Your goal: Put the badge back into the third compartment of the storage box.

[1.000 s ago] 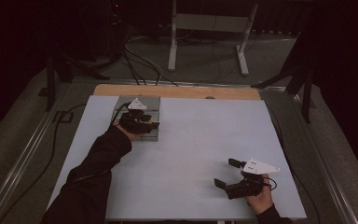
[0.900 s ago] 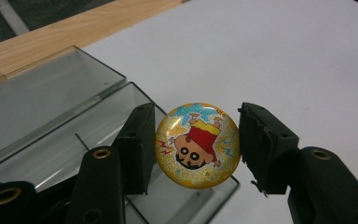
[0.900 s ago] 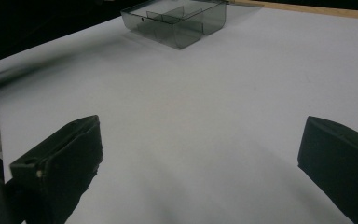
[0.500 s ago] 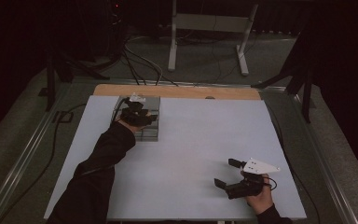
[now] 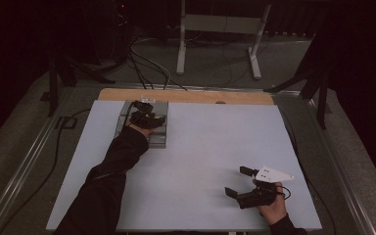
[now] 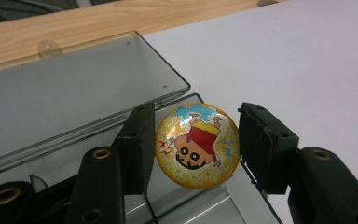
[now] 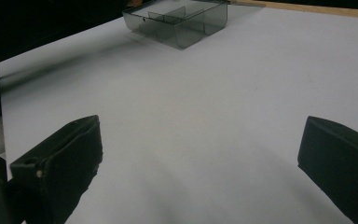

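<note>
Reaching farther over the clear box (image 5: 144, 122) at the tabletop's (image 5: 215, 147) far left than a second ago, your left gripper (image 6: 193, 149) brackets the badge (image 6: 196, 145) with fingers apart, likely placing it, while your right gripper (image 5: 242, 182) idles open near right.

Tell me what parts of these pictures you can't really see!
- High view: the badge is hidden by the left gripper and hand over the clear box.
- Left gripper view: whether the jaws touch the badge; its lower rim meets the box wall.
- Right gripper view: the box's compartments, far and smoky, contents unclear.
- Right gripper, high view: small and dim.
</note>
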A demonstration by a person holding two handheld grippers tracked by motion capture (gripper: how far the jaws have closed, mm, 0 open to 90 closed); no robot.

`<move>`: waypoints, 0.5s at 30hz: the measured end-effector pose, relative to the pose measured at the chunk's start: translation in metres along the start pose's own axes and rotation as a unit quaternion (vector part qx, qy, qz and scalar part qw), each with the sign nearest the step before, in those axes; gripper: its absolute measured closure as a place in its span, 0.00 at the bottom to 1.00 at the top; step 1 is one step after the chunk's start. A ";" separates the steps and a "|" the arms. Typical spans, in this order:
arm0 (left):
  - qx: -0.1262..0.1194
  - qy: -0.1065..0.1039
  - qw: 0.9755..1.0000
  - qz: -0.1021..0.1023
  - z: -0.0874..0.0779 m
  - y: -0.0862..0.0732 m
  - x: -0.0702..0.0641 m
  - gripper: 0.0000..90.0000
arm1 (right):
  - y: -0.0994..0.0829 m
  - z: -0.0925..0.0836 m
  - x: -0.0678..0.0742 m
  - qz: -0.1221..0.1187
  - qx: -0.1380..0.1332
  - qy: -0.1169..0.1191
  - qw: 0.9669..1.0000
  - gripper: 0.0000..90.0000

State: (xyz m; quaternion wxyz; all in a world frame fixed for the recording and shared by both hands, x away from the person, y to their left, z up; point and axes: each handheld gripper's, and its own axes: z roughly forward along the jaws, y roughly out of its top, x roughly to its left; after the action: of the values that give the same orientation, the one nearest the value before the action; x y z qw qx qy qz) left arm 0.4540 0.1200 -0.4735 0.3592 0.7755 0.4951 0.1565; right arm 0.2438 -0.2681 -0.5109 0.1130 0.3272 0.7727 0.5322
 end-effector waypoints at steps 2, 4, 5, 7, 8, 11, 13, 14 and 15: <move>0.003 0.010 1.000 -0.002 0.002 0.001 -0.001 0.54 | 0.000 0.000 0.000 -0.001 0.000 0.000 1.000 0.00; 0.007 0.013 1.000 -0.008 0.004 0.001 -0.001 0.53 | 0.000 0.000 0.000 -0.001 0.000 0.001 1.000 0.00; 0.008 0.018 1.000 -0.010 0.006 0.001 -0.002 0.53 | 0.000 0.000 0.000 0.000 -0.001 0.001 1.000 0.00; 0.003 0.028 0.999 -0.019 0.007 0.001 -0.002 0.53 | 0.000 0.000 0.000 0.000 -0.001 0.001 1.000 0.00; 0.003 0.029 0.999 -0.022 0.007 0.001 -0.001 0.53 | 0.000 0.000 -0.001 0.000 -0.001 0.002 1.000 0.00; 0.002 0.027 0.999 -0.035 0.009 0.001 0.000 0.53 | 0.000 0.000 -0.001 0.001 -0.002 0.002 1.000 0.00; -0.003 0.027 0.999 -0.039 0.011 0.002 0.000 0.53 | 0.000 0.000 -0.001 0.000 0.000 0.001 1.000 0.00; -0.002 0.025 0.999 -0.041 0.011 0.002 0.000 0.53 | 0.000 0.000 -0.001 0.000 0.000 0.001 1.000 0.00; -0.002 0.027 0.999 -0.040 0.012 0.001 -0.001 0.53 | 0.000 0.000 -0.001 0.001 -0.001 0.001 1.000 0.00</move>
State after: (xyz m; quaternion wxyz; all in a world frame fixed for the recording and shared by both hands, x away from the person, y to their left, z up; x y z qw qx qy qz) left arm 0.4617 0.1140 -0.4808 0.3528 0.7498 0.5353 0.1637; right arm 0.2445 -0.2690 -0.5112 0.1122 0.3273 0.7721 0.5331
